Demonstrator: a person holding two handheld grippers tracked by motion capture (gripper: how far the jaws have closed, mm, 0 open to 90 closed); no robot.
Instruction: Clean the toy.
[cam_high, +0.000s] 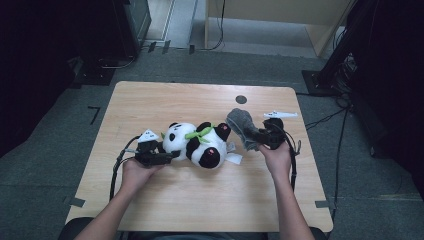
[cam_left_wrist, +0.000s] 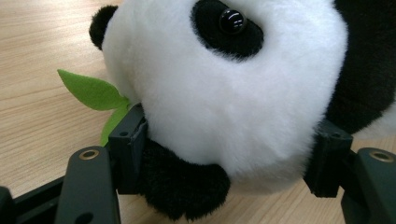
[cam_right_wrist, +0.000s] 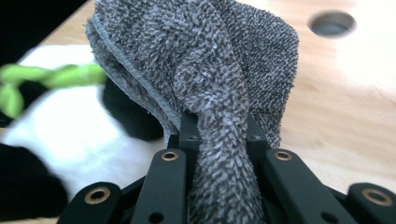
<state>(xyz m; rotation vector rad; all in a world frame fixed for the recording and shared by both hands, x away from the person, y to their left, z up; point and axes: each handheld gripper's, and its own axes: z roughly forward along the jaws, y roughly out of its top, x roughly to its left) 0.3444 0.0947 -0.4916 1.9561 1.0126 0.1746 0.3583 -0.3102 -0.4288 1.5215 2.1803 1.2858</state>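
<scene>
You hold a plush panda with one gripper and a grey towel with the other, both over the wooden counter.

The counter (cam_high: 200, 200) is the biggest thing before you, pale wood with a small round hole (cam_high: 241, 99) near its far edge. On it, about the middle, lies the panda (cam_high: 197, 144) on its side, black and white, with green felt leaves (cam_high: 198, 132) at its neck. Your left gripper (cam_high: 165, 156) is clamped on the panda's head, one jaw pressed into the fur on each side, with the toy resting on the wood. Just right of the panda, your right gripper (cam_high: 257, 135) is pinched tight on a bunched fold of the grey towel (cam_high: 241, 122), which stands up from the jaws, close beside the panda's black foot.
</scene>
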